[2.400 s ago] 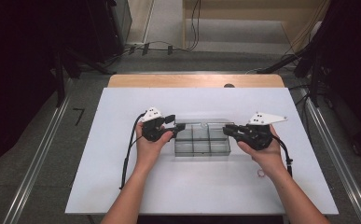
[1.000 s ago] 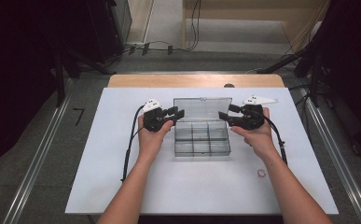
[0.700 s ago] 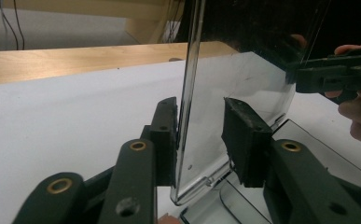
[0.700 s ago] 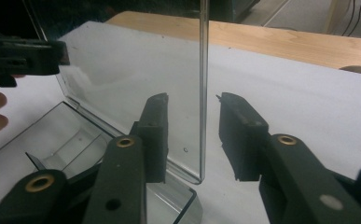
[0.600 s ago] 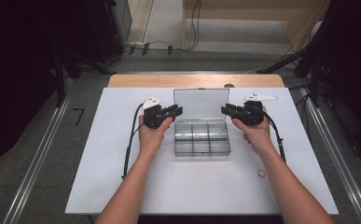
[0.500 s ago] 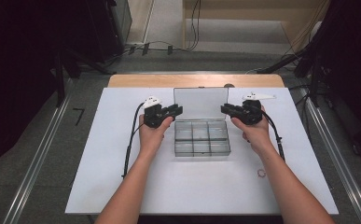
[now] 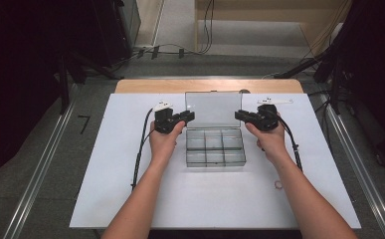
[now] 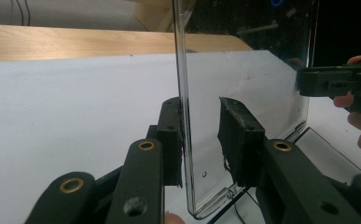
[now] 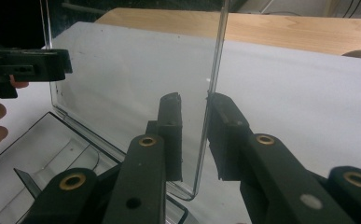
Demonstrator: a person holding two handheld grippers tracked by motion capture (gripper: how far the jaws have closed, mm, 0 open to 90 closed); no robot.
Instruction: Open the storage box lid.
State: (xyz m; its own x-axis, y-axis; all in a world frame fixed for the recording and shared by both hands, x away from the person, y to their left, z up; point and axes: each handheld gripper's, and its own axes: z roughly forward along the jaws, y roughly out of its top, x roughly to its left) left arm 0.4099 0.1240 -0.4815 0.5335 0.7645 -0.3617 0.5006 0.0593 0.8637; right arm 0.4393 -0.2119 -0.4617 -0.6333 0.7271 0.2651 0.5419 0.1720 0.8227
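A clear plastic compartment box (image 7: 215,148) sits mid-table on the white mat, its clear lid (image 7: 212,107) standing upright at the far side. My left gripper (image 7: 189,116) is at the lid's left edge and my right gripper (image 7: 240,116) at its right edge. In the left gripper view the lid (image 8: 248,70) runs between the jaws of the left gripper (image 8: 200,106); it touches one pad and a gap shows to the other. In the right gripper view the lid (image 9: 131,79) likewise sits between the jaws of the right gripper (image 9: 194,100) with a gap on one side. Both pairs of jaws have just been closing.
The white mat (image 7: 130,199) covers the table, with a wooden strip (image 7: 145,85) along the far edge. A small ring (image 7: 278,184) lies on the mat by the right forearm. Cables trail from both grippers. Metal rails run along the floor on both sides.
The lid has swung from lying closed on the box to upright. Both hands moved toward the table's far side with it. Little has shifted in the last half second.
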